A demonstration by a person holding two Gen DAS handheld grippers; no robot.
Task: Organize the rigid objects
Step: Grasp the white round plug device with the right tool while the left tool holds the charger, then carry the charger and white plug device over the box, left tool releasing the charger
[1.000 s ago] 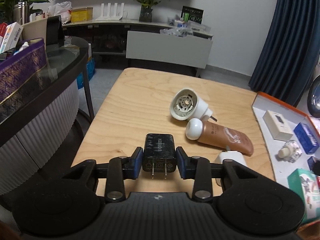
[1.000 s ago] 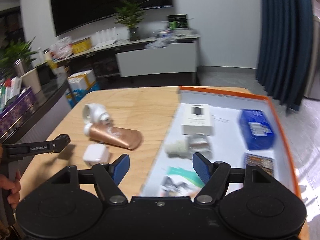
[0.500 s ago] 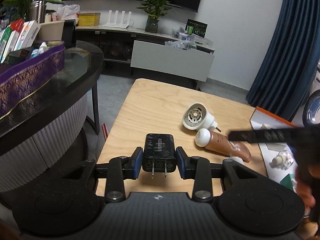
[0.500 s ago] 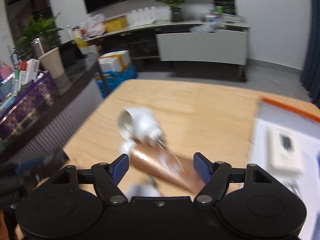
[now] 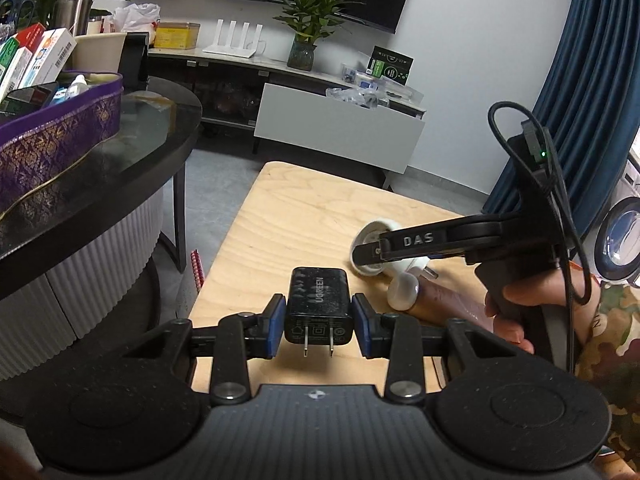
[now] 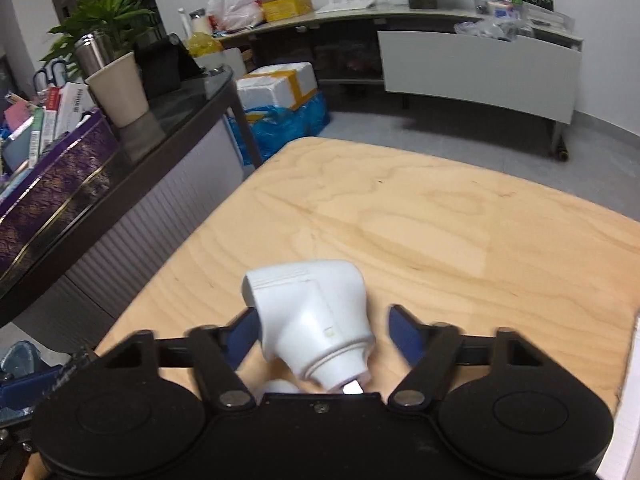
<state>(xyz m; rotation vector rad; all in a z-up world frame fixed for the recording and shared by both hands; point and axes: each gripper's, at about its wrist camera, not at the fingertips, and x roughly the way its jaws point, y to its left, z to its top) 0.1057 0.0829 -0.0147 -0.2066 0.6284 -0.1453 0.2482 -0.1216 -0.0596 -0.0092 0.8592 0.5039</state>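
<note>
My left gripper (image 5: 319, 325) is shut on a black UGREEN charger (image 5: 319, 304), prongs toward the camera, held above the near left part of the wooden table (image 5: 304, 216). My right gripper (image 6: 324, 332) is open, with its fingers on either side of a white round plug adapter (image 6: 316, 320) lying on the table. The left pad touches the adapter; the right pad stands apart. In the left wrist view the right gripper (image 5: 374, 246) reaches over that adapter (image 5: 370, 236). A copper tube with a white cap (image 5: 404, 290) lies beside it.
A dark curved counter (image 5: 100, 168) with a purple box (image 5: 60, 128) stands left of the table. A white tray edge (image 6: 630, 400) shows at the right. A TV cabinet (image 5: 340, 120) and blue curtain (image 5: 580, 80) stand behind.
My right gripper swung left from the tray to the white adapter and now brackets it. My left gripper lifted slightly, still holding the charger.
</note>
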